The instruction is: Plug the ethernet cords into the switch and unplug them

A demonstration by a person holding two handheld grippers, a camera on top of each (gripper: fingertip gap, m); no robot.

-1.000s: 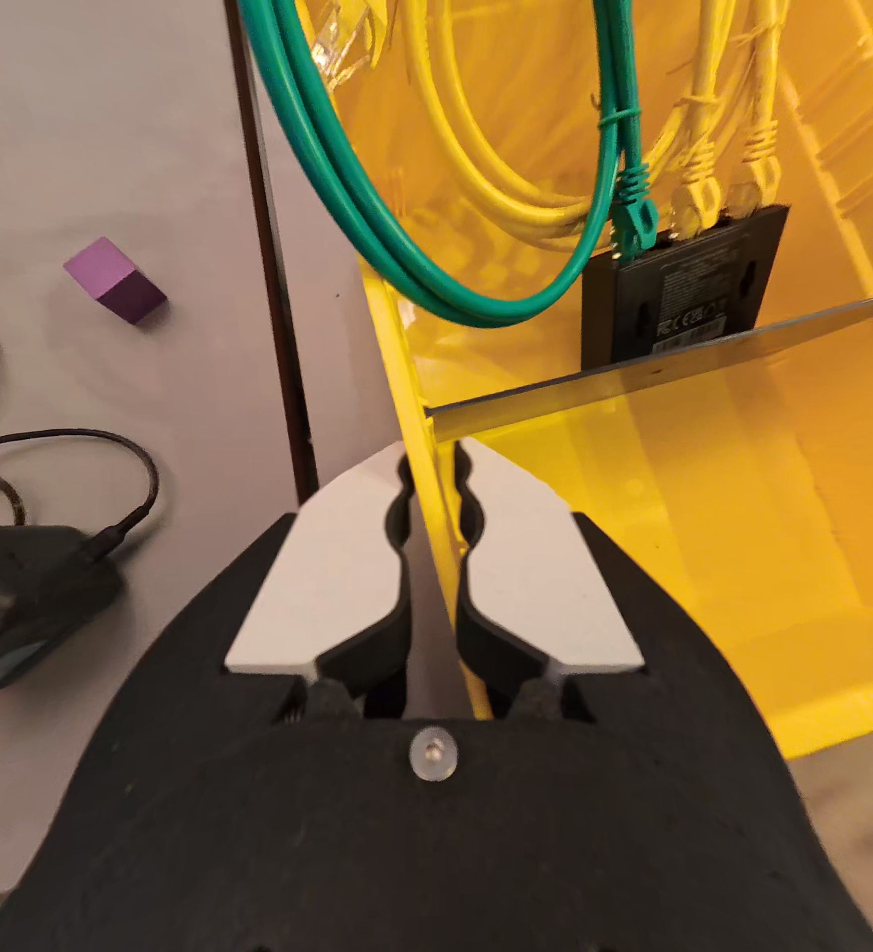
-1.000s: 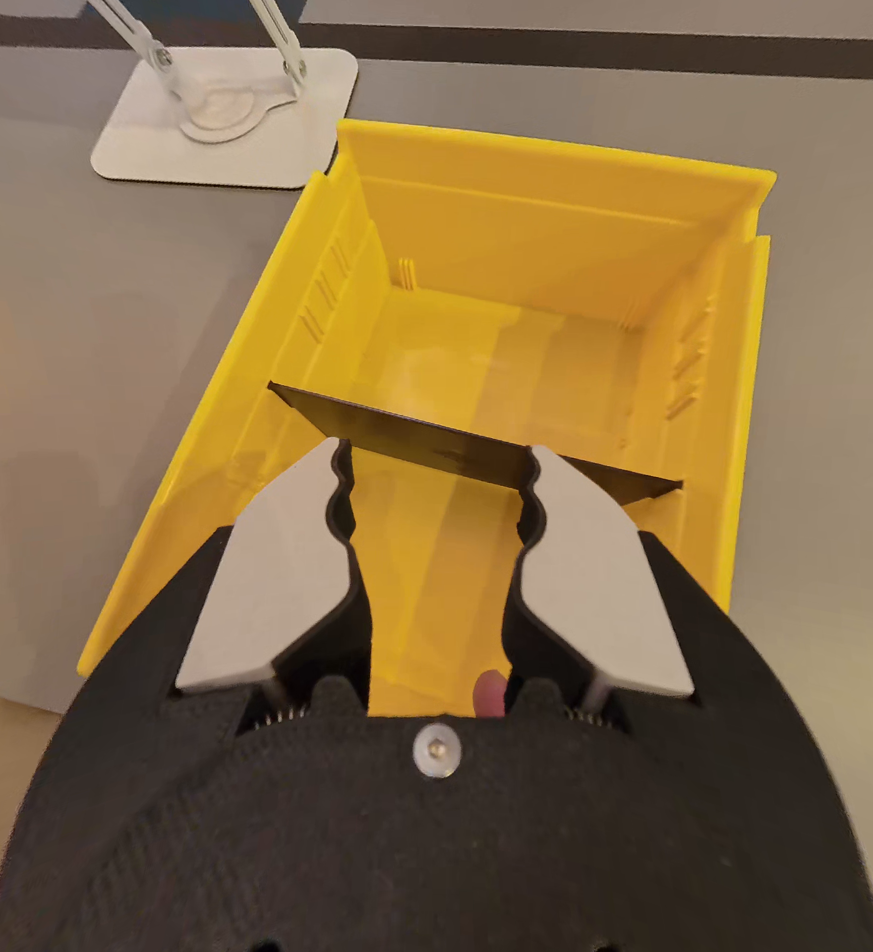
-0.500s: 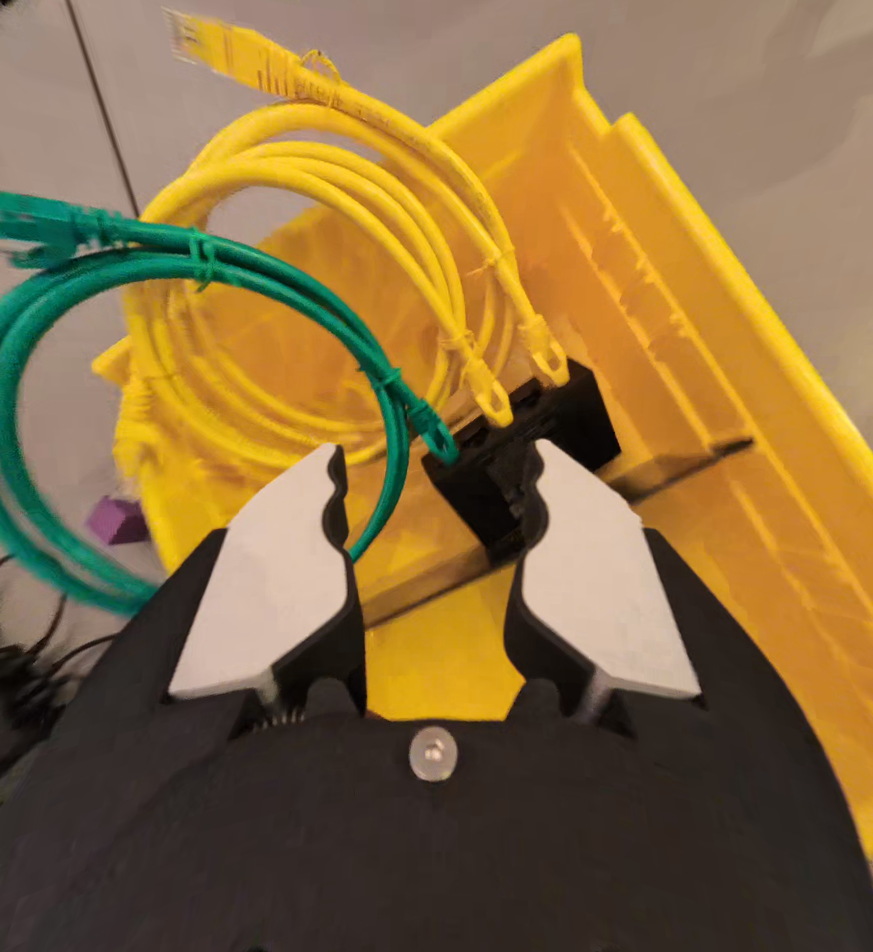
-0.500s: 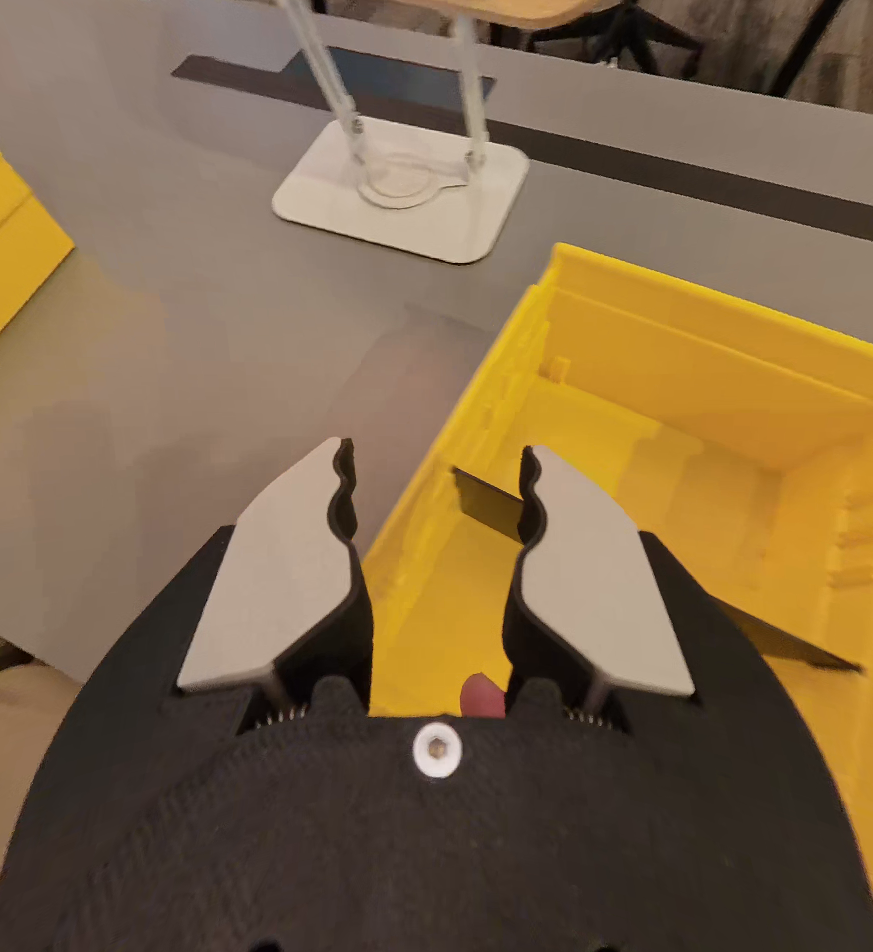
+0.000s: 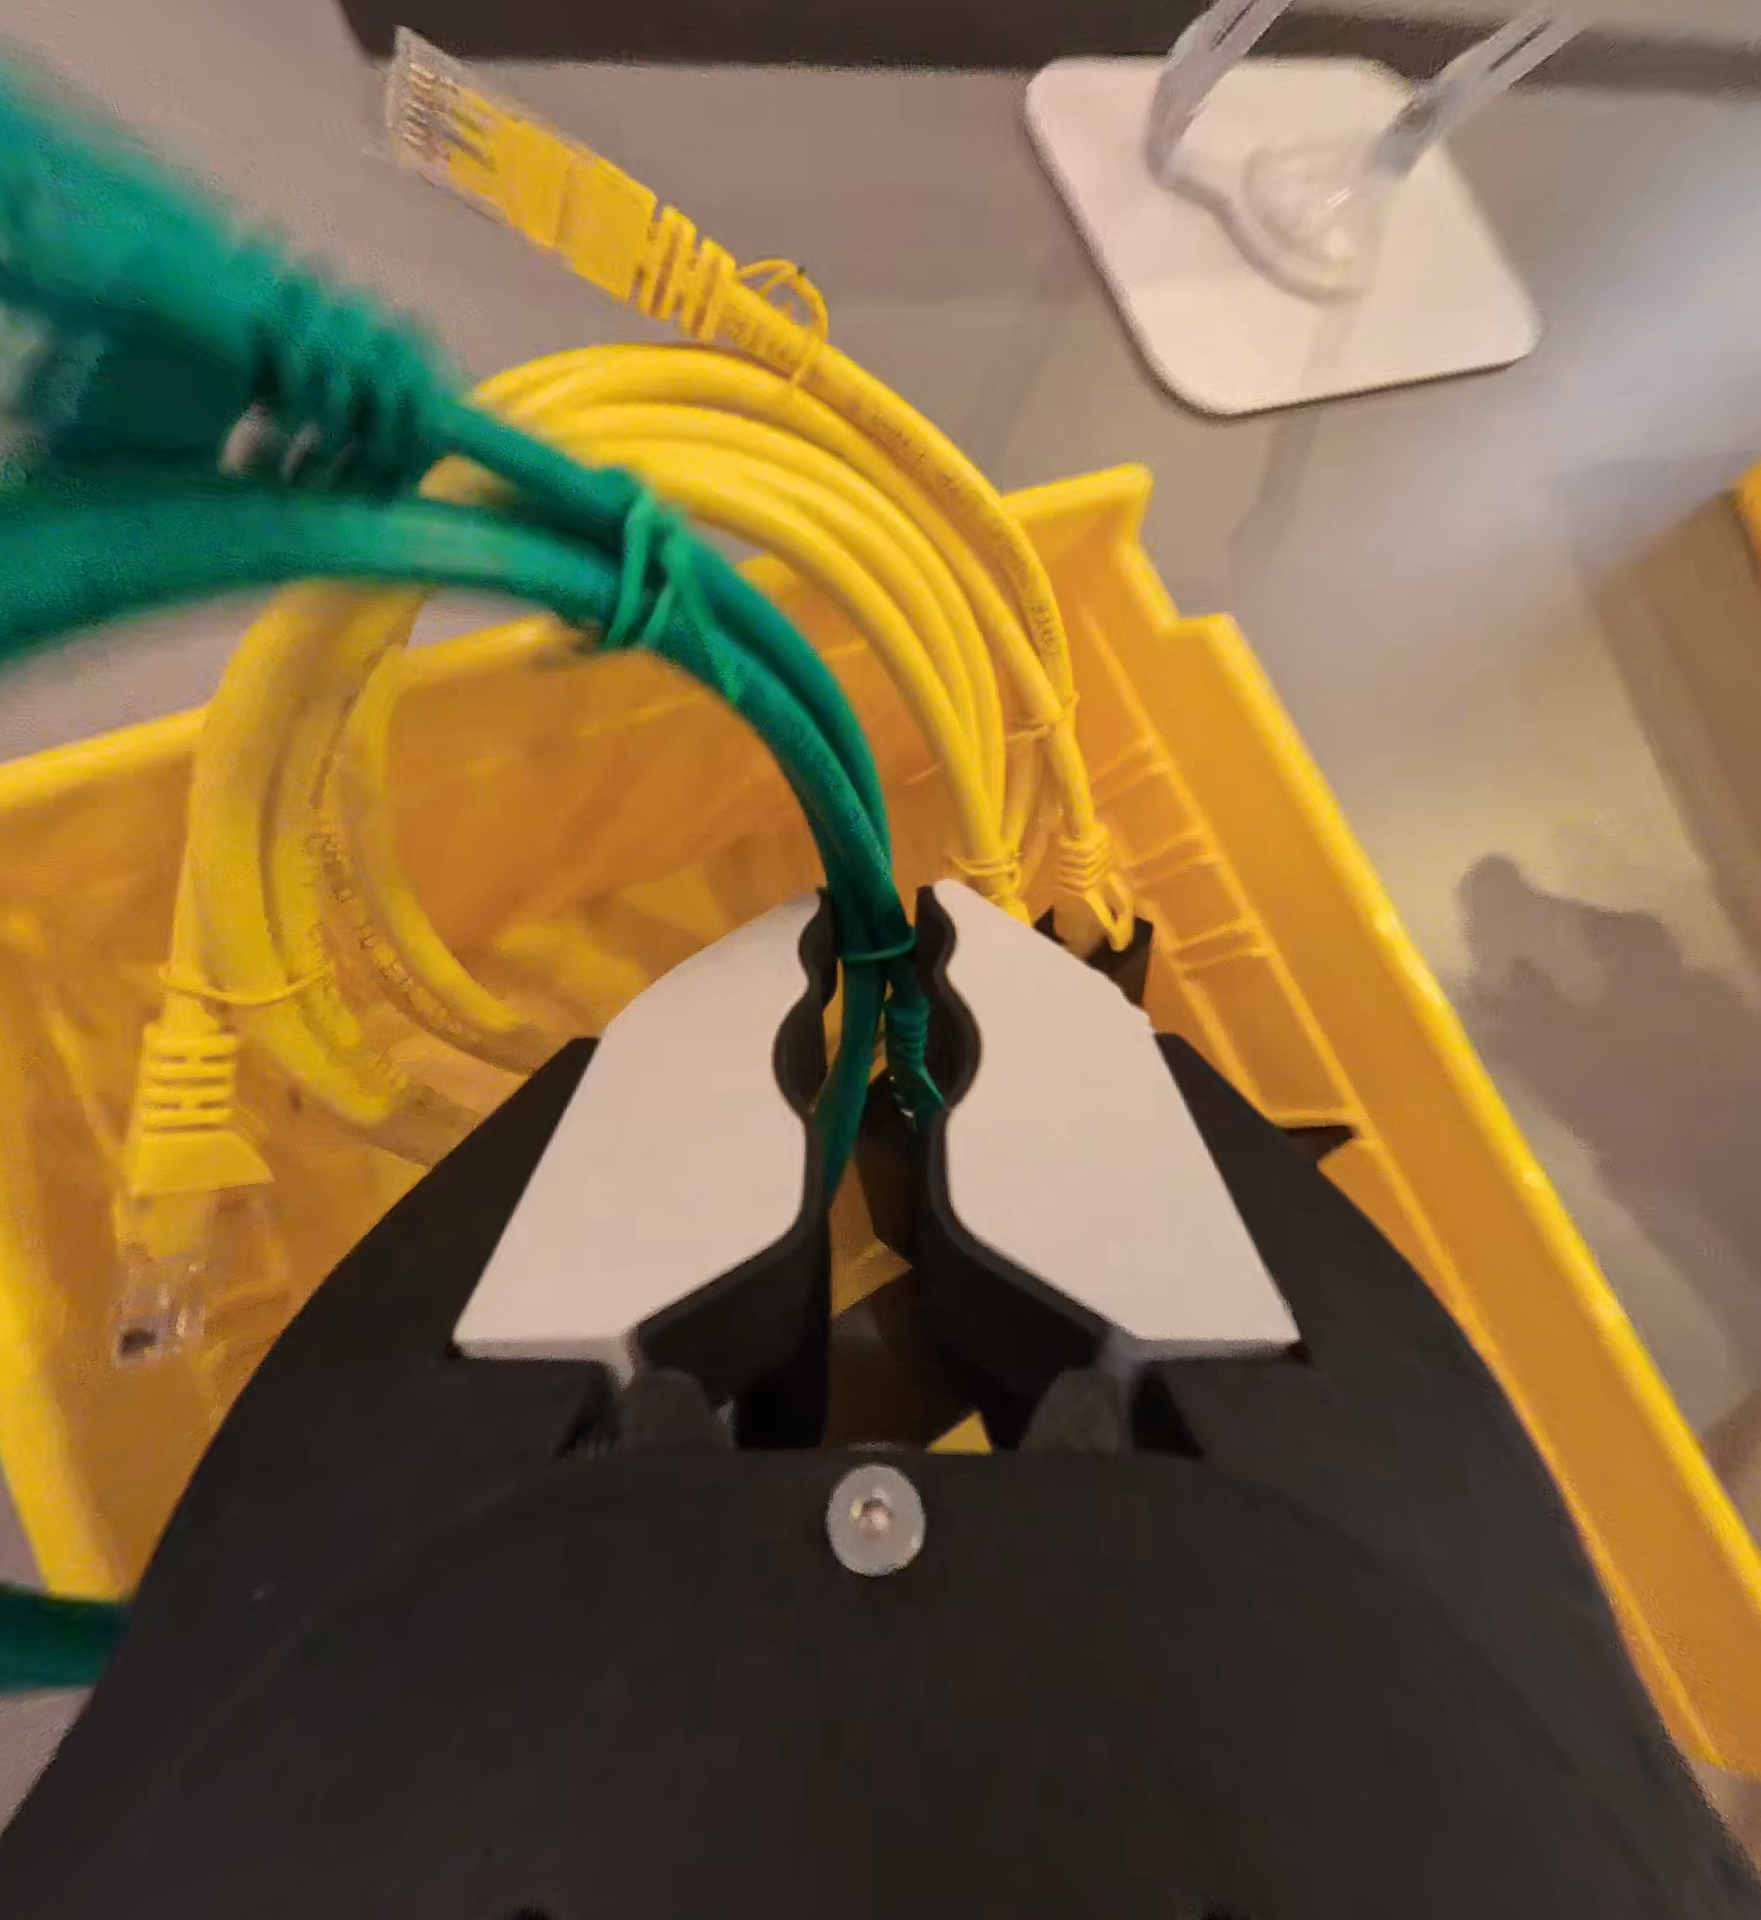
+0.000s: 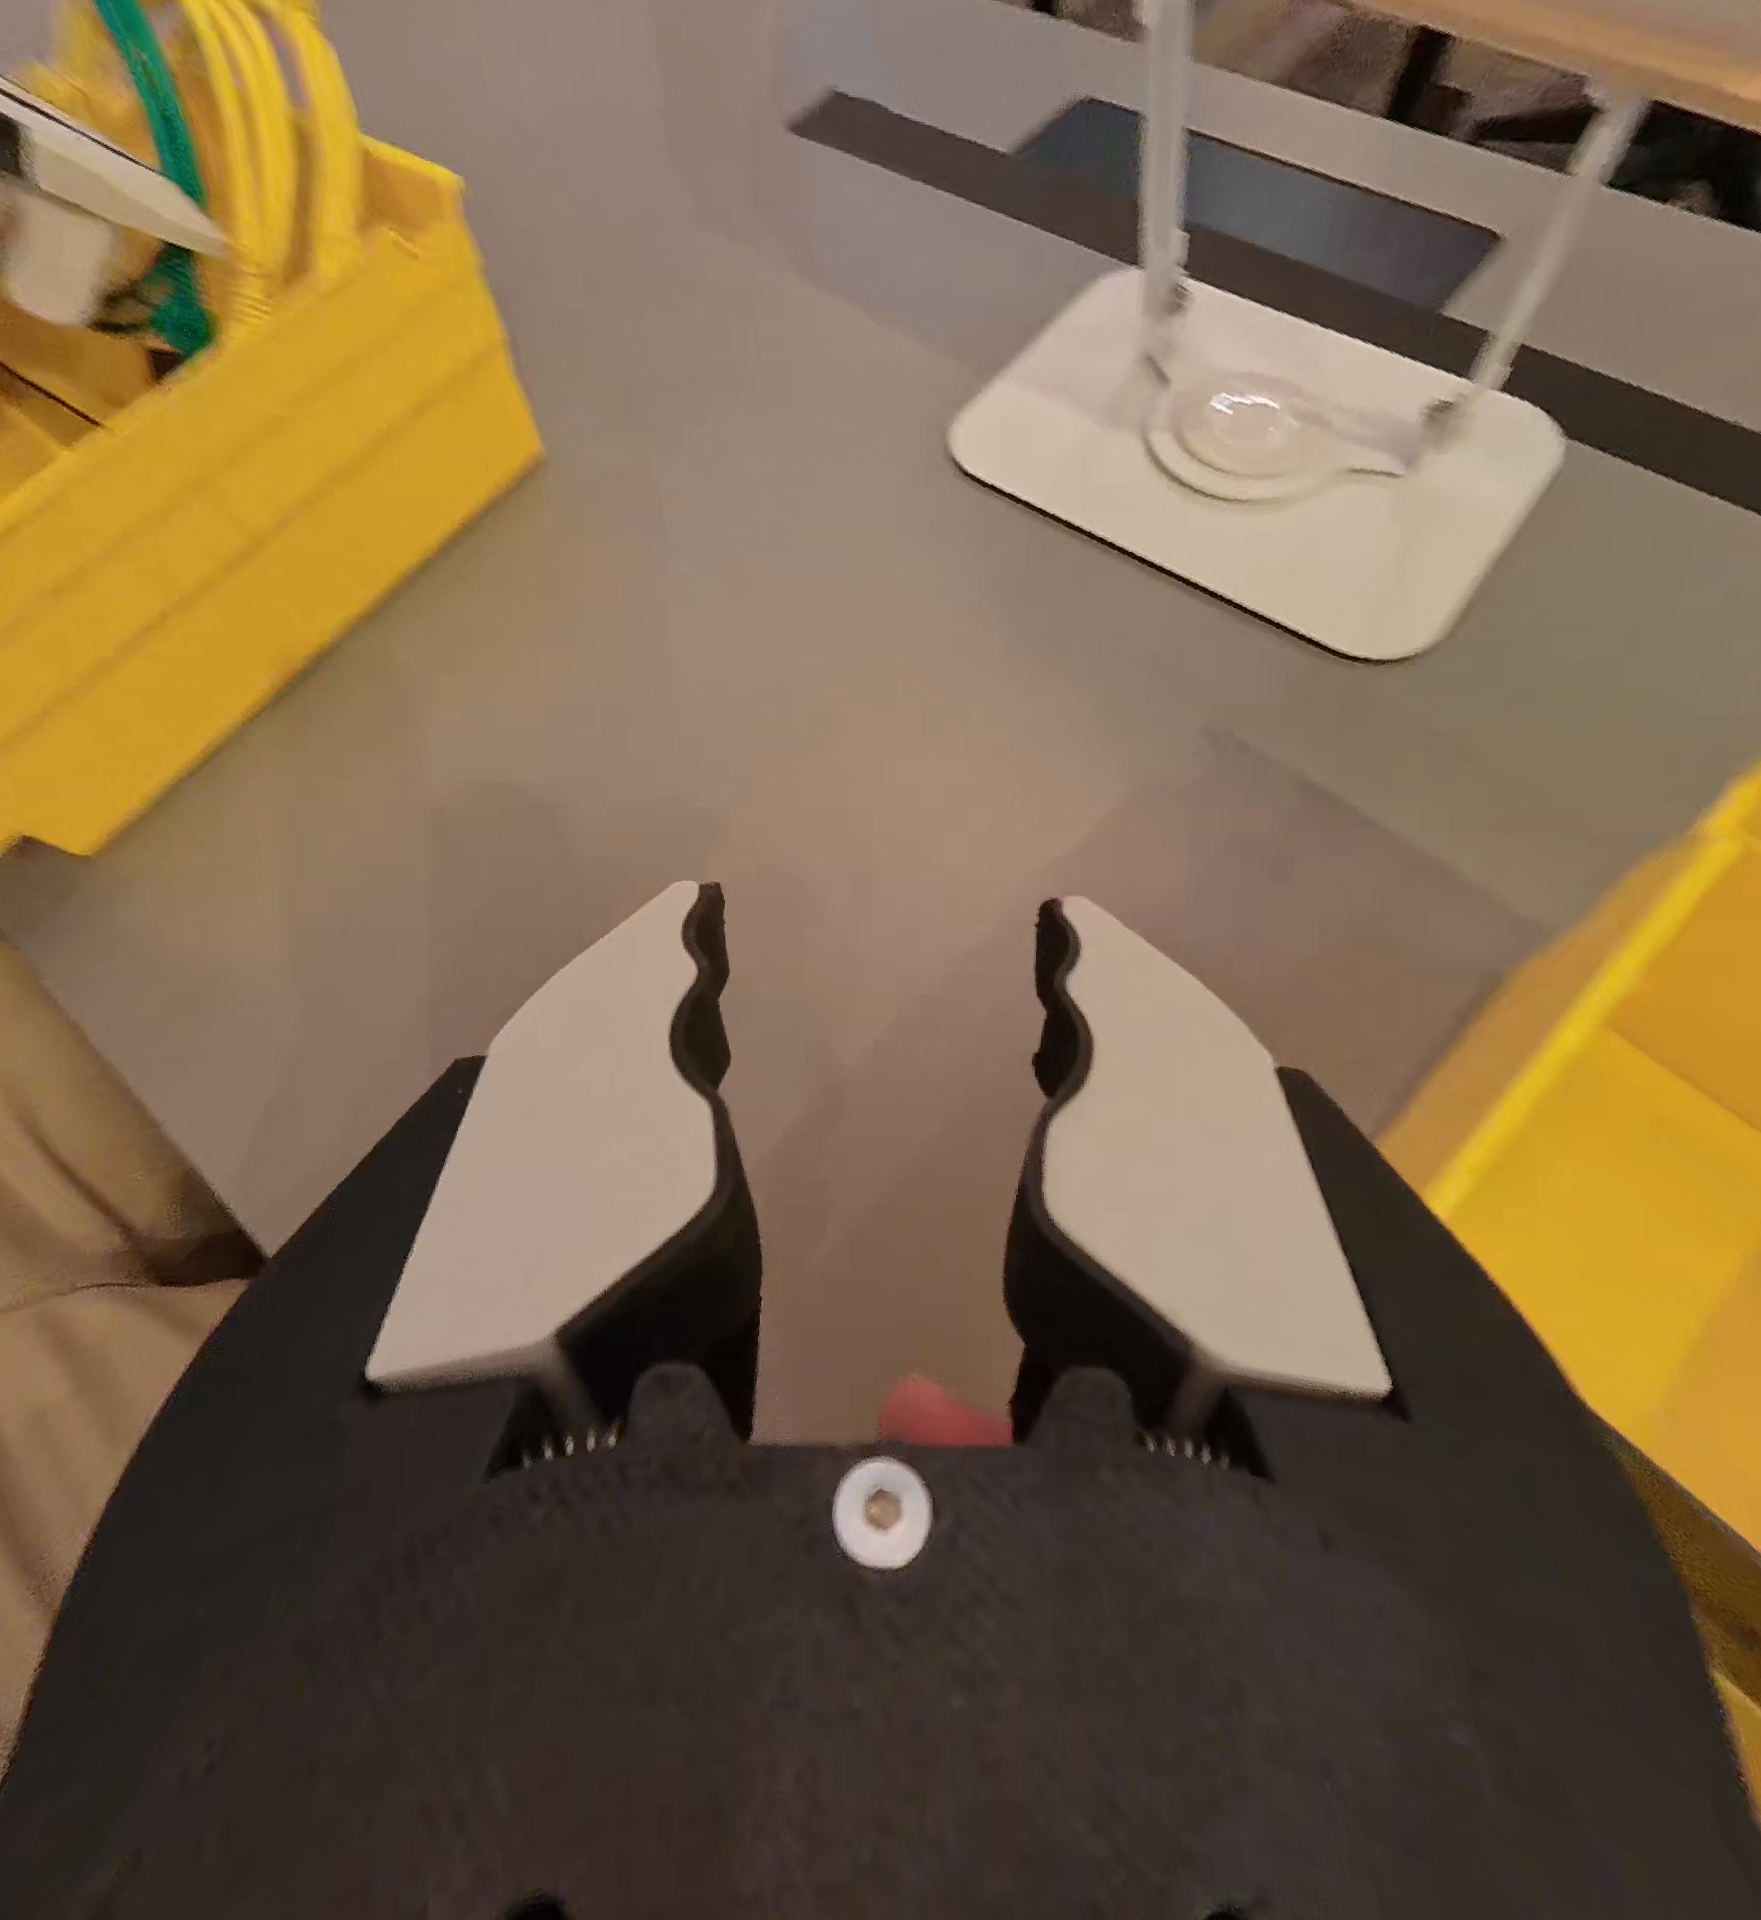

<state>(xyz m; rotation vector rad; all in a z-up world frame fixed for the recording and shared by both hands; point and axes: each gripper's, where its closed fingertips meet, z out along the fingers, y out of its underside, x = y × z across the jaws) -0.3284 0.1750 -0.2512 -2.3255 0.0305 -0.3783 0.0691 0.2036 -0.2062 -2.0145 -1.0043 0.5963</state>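
In the left wrist view, my left gripper [image 5: 876, 997] is shut on the green ethernet cord [image 5: 793, 727] just above its plug. The plug goes down between the fingers toward the black switch [image 5: 1130, 961], which is mostly hidden behind them. Two yellow cords [image 5: 855, 488] are plugged into the switch beside it, their coils looping up out of the yellow bin [image 5: 1375, 1091]. A free yellow plug [image 5: 502, 156] sticks up at the top. My right gripper [image 6: 881, 914] is open and empty over the grey table [image 6: 751, 623], apart from the cords.
The right wrist view shows the bin with the cords [image 6: 232, 499] at upper left with the left gripper's finger [image 6: 117, 187] above it. A second yellow bin [image 6: 1686, 1091] is at right, a white stand base [image 6: 1260, 468] beyond, and a person's beige clothing [image 6: 24, 1195] at left. My right fingertips sit around 40 cm from my left ones.
My left gripper has moved in over the switch and closed on the green cord. My right gripper has swung left, off its bin and over the table, still open.
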